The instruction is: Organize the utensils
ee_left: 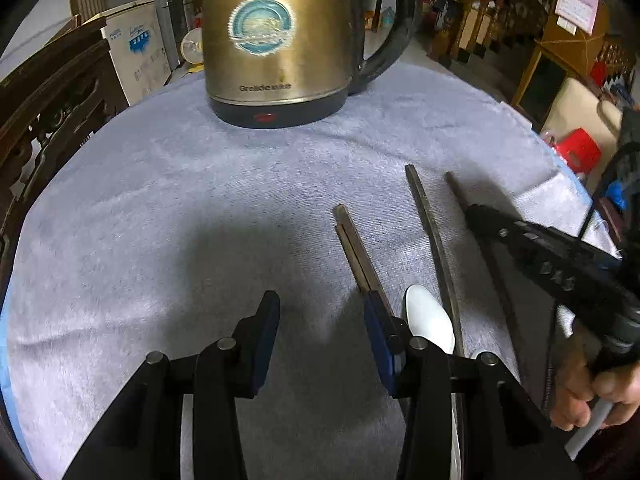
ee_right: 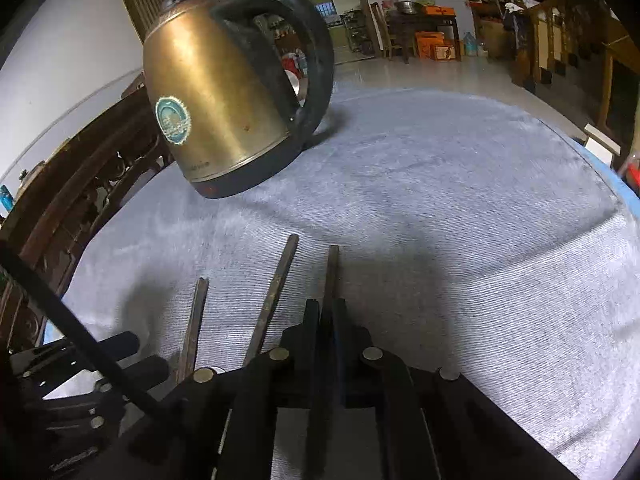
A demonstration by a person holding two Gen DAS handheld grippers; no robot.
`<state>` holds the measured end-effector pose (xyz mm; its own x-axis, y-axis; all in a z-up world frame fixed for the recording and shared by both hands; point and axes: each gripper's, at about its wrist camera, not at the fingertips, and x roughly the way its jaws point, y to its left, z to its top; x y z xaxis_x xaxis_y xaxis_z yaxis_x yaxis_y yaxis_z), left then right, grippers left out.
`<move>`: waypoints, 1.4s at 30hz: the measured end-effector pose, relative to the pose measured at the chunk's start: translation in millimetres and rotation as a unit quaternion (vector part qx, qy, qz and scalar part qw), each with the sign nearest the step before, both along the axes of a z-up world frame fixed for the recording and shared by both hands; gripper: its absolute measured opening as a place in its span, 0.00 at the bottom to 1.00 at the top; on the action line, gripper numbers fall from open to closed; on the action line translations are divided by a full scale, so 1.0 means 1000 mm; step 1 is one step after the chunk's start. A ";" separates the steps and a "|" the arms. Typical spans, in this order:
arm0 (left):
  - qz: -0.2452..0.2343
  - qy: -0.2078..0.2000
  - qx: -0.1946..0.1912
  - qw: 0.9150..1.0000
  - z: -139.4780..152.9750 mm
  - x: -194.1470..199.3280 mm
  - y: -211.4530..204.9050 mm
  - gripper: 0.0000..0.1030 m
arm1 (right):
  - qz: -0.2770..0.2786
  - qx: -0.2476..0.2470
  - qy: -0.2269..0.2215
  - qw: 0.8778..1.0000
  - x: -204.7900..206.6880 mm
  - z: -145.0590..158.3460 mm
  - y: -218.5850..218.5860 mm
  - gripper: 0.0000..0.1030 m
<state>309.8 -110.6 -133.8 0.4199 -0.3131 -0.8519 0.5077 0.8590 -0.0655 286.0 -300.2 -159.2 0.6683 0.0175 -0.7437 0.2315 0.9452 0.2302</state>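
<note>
Plush grey-blue cloth [ee_left: 160, 208], ribbed like a towel, covers a round table; dark carved wooden furniture stands around it in the dim room.

Straight ahead of the left tongs [ee_left: 320, 320], well apart from them, stands a kettle [ee_left: 276, 40]. It has a brushed, brass-toned metal body, a black base, a thick black loop handle and a round teal sticker, worn at the edges.

The left tongs are spread, with only bare cloth between their blue-padded fingers [ee_left: 266, 320]. Just at the tip of the right-hand finger begins a pair of sticks [ee_left: 354, 248] — dark, slim, square-cut wood, lying side by side and pointing away towards the kettle. Just right of that same finger lies a spoon [ee_left: 430, 320], glossy white and oval; its handle end is hidden under the tongs' linkage. Beyond the spoon lies a middle stick [ee_left: 432, 236], single and dark.

The right tongs [ee_right: 325, 308] are pressed together, pinching the outer stick [ee_right: 331, 272], whose thin square shaft runs out from the seam between the black fingers and lies low over the cloth. To their left are the middle stick, then the pair, then the left tongs. A hand [ee_left: 592, 384] grips the right tongs' handle.
</note>
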 end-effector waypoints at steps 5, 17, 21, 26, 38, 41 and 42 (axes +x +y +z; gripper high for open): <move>0.002 0.001 0.008 1.000 -0.003 0.008 -0.013 0.50 | -0.006 0.066 -0.012 0.998 -0.002 -0.001 -0.020 0.07; 0.005 0.002 0.028 1.000 -0.004 0.017 -0.028 0.22 | 0.001 0.103 0.006 0.995 0.005 0.002 -0.019 0.14; 0.004 0.009 0.033 0.999 -0.003 0.020 -0.035 0.09 | 0.004 0.033 0.013 0.999 0.010 0.007 0.002 0.21; 0.022 0.022 0.018 0.999 -0.004 0.023 -0.028 0.05 | 0.014 -0.075 0.018 0.997 0.011 0.008 0.028 0.14; 0.051 0.039 -0.041 0.997 0.027 0.009 0.018 0.05 | 0.027 0.048 0.030 0.998 0.001 0.023 -0.001 0.06; 0.062 0.019 -0.061 0.996 0.047 0.001 0.028 0.05 | 0.037 0.085 -0.001 0.996 -0.007 0.036 -0.009 0.06; 0.064 0.009 -0.067 0.996 0.054 -0.002 0.030 0.05 | 0.041 0.100 -0.015 0.994 -0.009 0.040 -0.012 0.06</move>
<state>308.3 -80.5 -79.9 0.4492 -0.3688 -0.8137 0.3917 0.8999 -0.1917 276.7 -312.5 -118.9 0.6803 0.2194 -0.6993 0.1451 0.8949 0.4220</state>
